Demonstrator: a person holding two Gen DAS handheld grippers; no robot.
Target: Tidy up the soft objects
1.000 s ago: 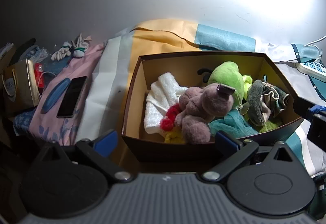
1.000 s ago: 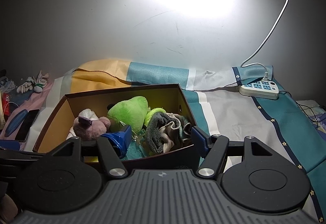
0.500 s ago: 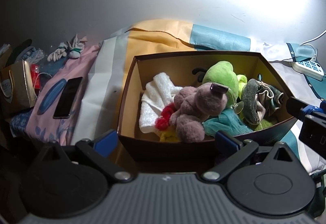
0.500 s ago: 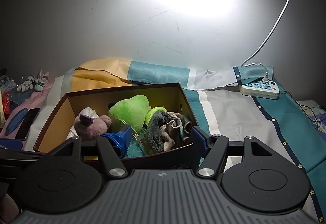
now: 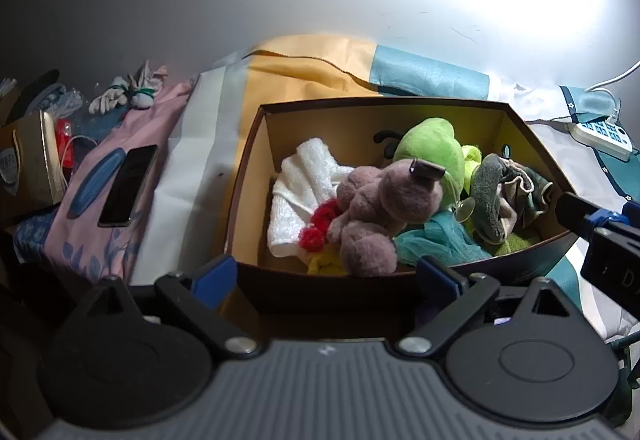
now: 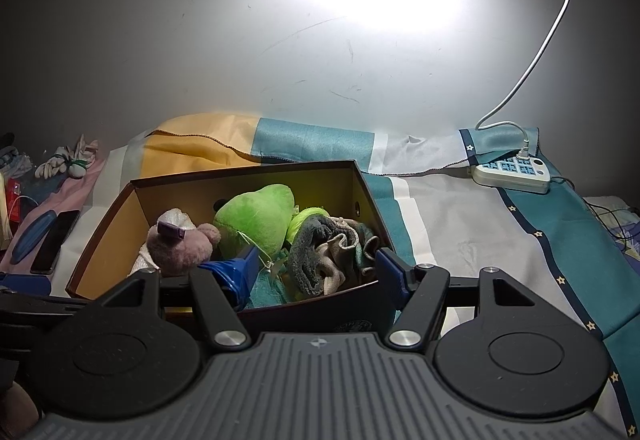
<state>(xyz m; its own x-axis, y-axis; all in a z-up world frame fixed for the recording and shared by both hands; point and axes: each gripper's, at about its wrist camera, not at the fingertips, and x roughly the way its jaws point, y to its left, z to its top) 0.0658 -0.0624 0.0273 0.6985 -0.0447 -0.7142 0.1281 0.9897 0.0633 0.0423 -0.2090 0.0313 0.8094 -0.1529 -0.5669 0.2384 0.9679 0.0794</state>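
Observation:
A dark cardboard box (image 5: 248,179) (image 6: 360,183) on the bed holds a mauve plush bear (image 5: 380,207) (image 6: 176,248), a green plush (image 5: 434,151) (image 6: 256,217), a white towel (image 5: 304,187), a grey cloth (image 5: 500,195) (image 6: 328,252), a teal mesh puff (image 5: 436,244) and red and yellow bits. My left gripper (image 5: 326,274) is open and empty, its fingers astride the box's near wall. My right gripper (image 6: 316,266) is open and empty at the box's near right corner, with its left finger (image 6: 240,266) over the rim.
A black phone (image 5: 128,179) (image 6: 54,240) and a blue oval case (image 5: 94,183) lie on pink cloth left of the box. White gloves (image 5: 124,93) (image 6: 66,161) and a gold bag (image 5: 34,159) sit far left. A white power strip (image 6: 514,171) (image 5: 600,133) lies at the back right.
Both grippers have drifted slightly; in the left wrist view the box has shifted a little leftward. The jaws stay open and the box contents have not moved.

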